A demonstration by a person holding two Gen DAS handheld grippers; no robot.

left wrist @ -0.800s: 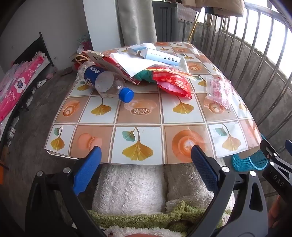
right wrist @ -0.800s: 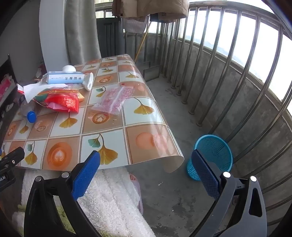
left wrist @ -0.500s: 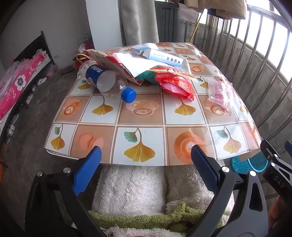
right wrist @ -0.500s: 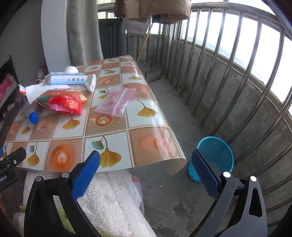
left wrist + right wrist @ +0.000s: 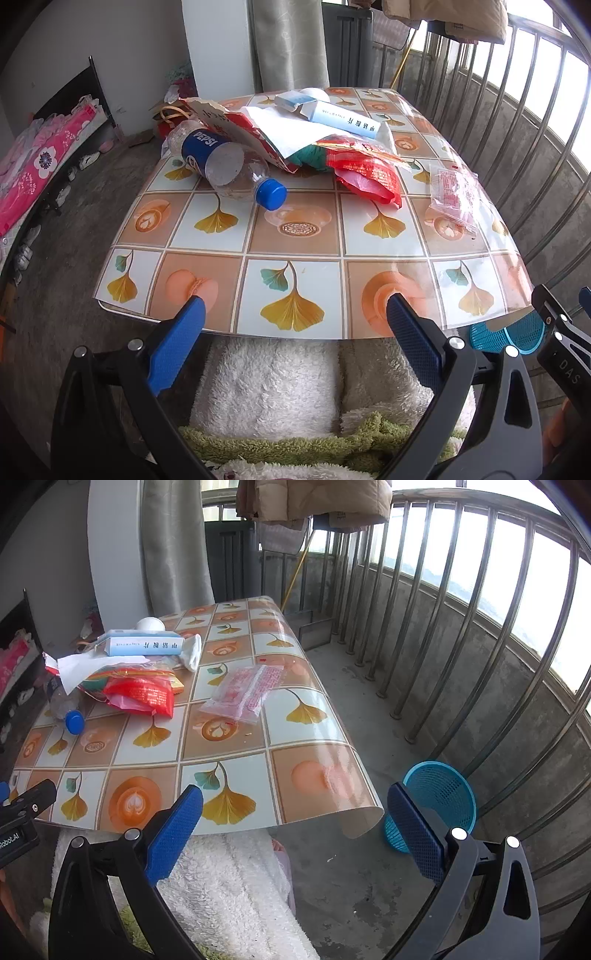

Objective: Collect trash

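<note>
Near the camera, the left gripper (image 5: 293,325) hangs over the near edge of the table (image 5: 295,291), its blue jaws spread wide with nothing between them; the right gripper (image 5: 295,814) is the same, wide and empty, over the table's near right corner. A fluffy white cloth (image 5: 273,384) sits under the table edge. The tablecloth has orange and white squares with yellow leaves.

Farther in, the trash lies in a heap. In the left view, at about 11 o'clock from the table's middle, a clear Pepsi bottle (image 5: 225,166) lies on its side with a blue label and a blue cap; at 1 o'clock sits a crinkly red wrapper (image 5: 369,173); at 3 o'clock, off by itself near the right edge, lies a see-through bag (image 5: 452,199) with red print. Behind the wrapper is a white paper sheet (image 5: 288,129); a long pale blue box (image 5: 340,116) rests on the heap.

On the floor at the table's right, at 4 o'clock, stands a blue mesh basket (image 5: 439,794), beside the railing (image 5: 476,602).
</note>
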